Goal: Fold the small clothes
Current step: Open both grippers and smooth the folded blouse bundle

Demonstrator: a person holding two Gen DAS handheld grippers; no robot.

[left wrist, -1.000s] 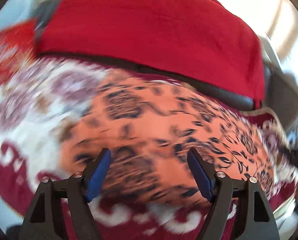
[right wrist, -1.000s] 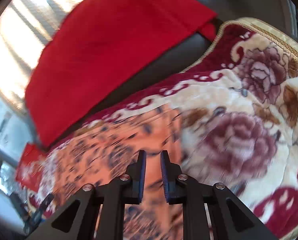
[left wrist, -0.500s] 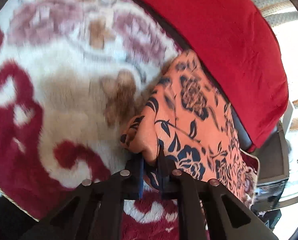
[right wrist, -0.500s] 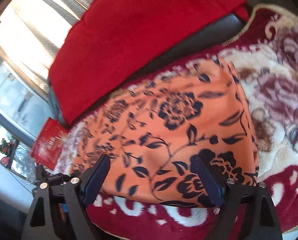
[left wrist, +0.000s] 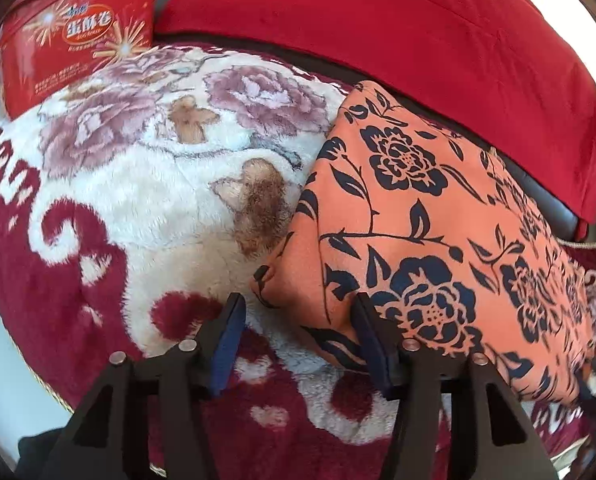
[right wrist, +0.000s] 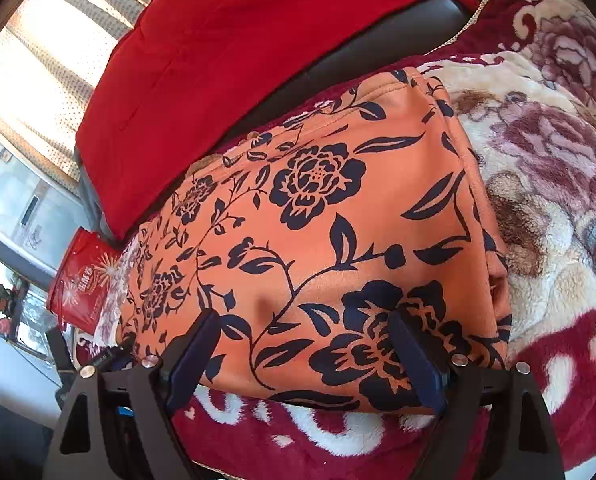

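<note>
Orange floral garment (right wrist: pixel 337 240) lies folded flat on the plush blanket (left wrist: pixel 146 208) by the red cushion (left wrist: pixel 397 28), both left gripper (left wrist: pixel 296 340) and right gripper (right wrist: pixel 303 354) spread apart holding nothing, so looks near done, maybe 1 more fold left.

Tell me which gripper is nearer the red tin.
Left. The left gripper hangs open at the orange garment's corner, with the red tin across the blanket. From the right gripper, the tin lies beyond the whole garment.
</note>
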